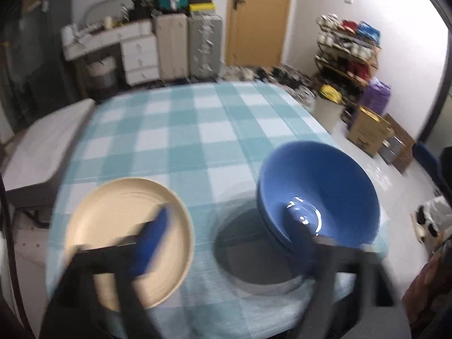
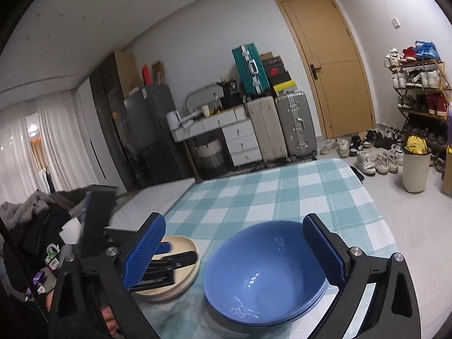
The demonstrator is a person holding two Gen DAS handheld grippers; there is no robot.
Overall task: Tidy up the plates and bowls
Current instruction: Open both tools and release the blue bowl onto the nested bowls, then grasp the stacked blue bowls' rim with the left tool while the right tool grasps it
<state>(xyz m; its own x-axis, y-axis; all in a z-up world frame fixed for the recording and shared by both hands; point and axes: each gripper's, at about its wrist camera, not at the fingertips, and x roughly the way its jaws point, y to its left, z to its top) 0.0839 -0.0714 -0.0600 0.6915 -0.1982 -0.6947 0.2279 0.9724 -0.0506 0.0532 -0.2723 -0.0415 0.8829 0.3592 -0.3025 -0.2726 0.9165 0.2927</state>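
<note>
A stack of blue bowls (image 1: 325,186) (image 2: 262,271) sits near the front of the checked tablecloth (image 1: 197,130) (image 2: 282,195). A cream plate (image 1: 124,231) (image 2: 183,276) lies to its left. My left gripper (image 1: 226,234) is open, one blue pad (image 1: 151,243) over the plate, the other finger (image 1: 299,234) over the bowls' near rim; the view is blurred. My right gripper (image 2: 240,254) is open and empty, held above the bowls with a pad (image 2: 144,254) on each side. The left gripper's fingers (image 2: 169,260) show over the plate in the right wrist view.
A white side table (image 1: 42,147) stands left of the table. Behind are a desk with drawers (image 2: 223,132), suitcases (image 2: 282,124), a door (image 2: 333,67), a shoe rack (image 2: 418,90), a bin (image 2: 415,169) and boxes (image 1: 370,132) on the floor at right.
</note>
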